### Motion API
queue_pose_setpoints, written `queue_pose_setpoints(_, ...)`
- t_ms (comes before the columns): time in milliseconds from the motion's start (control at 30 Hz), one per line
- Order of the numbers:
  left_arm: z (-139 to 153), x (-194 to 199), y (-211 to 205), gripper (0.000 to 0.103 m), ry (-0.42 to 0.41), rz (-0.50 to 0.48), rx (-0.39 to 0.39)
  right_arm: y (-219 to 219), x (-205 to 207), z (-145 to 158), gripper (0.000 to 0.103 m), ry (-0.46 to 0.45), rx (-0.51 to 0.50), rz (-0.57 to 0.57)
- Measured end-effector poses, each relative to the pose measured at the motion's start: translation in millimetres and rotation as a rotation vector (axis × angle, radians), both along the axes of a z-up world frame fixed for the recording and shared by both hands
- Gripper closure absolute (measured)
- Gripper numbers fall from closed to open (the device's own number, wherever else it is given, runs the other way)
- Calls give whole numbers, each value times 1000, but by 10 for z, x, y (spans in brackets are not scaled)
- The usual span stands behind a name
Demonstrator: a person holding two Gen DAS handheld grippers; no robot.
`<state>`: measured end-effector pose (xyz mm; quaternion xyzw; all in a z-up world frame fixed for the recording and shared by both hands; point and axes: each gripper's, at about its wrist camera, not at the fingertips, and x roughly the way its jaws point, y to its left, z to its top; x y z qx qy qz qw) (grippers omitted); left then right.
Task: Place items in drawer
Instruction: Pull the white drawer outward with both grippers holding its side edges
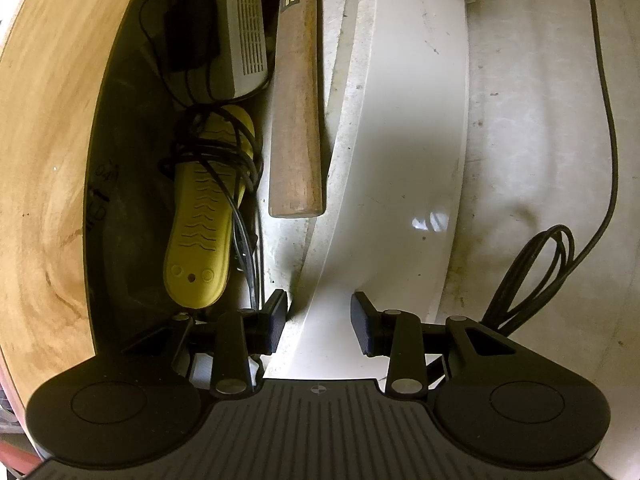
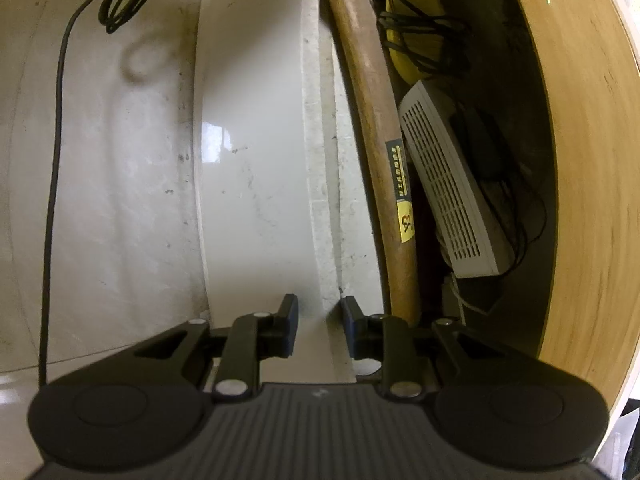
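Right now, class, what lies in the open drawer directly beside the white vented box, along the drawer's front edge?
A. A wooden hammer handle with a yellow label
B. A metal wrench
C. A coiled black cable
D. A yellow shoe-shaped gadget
A: the wooden hammer handle with a yellow label runs alongside the white vented box, just inside the drawer front.

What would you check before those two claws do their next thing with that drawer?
1. Left gripper empty, jaws open astride the drawer front: ok.
2. Right gripper empty, jaws open at the same front: ok.
3. Hammer handle lying inside the drawer: ok.
4. Yellow insole and white box inside: ok.
5. Black cable coiled outside on the white surface, not in the drawer: not ok.
6. Nothing sticking up above the drawer rim: cannot tell.
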<state>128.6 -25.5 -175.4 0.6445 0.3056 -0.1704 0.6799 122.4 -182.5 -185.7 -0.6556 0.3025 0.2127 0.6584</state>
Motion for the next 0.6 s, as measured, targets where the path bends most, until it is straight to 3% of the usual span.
queue_pose_setpoints(600,94,-196,-4,69,72,10,-6,21,-147,122,78,86,25,-24)
